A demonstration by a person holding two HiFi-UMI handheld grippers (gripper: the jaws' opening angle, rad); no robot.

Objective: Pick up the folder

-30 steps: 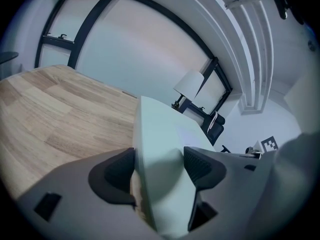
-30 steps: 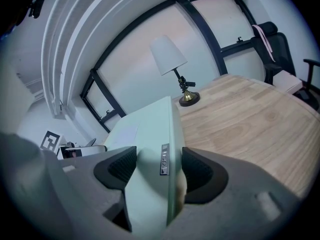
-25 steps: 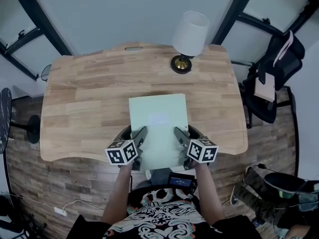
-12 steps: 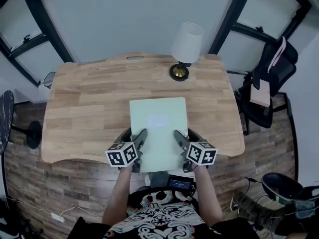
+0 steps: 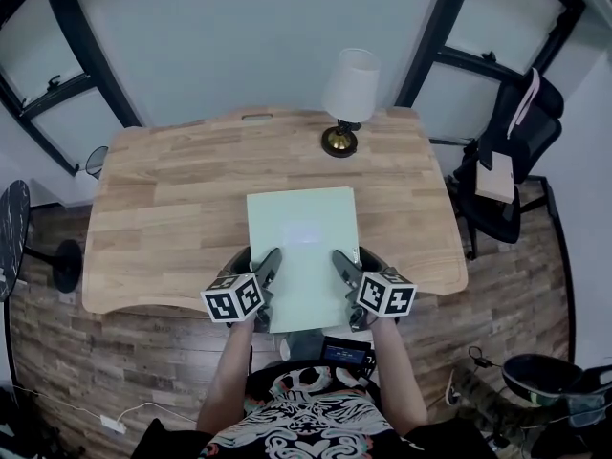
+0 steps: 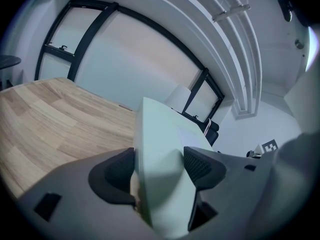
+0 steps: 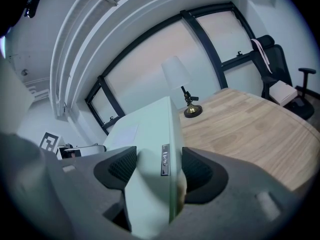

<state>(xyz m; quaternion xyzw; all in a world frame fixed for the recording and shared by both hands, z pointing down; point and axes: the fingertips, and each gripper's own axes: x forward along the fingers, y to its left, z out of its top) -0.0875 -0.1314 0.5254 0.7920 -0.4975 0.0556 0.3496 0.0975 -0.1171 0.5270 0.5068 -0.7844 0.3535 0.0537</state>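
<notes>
**Both claws clamping the folder at its near end**

The left claw (image 6: 159, 166) is gripping the pale green folder (image 5: 303, 242) on its left long edge. The jaws are closing on it from both faces, and the black ribbed pads (image 6: 202, 165) are pressing against the cover.

The right claw (image 7: 154, 169) is doing the same on the right long edge, jaws tight on the folder. A small grey tab (image 7: 164, 160) on that edge is sitting right between the pads.

From the head view, the folder is lying lengthwise in front of the person, centred over the wooden bench (image 5: 163, 208). Its near end is overhanging the bench's front edge. Both claws are holding it close to that near end, one on each side, with marker cubes facing up. I can't tell whether the far end is touching the wood.

A lamp (image 5: 349, 89) with a white shade is standing at the bench's far edge, right of centre and well apart from the folder. A black chair (image 5: 512, 151) is sitting off the bench's right side.
</notes>
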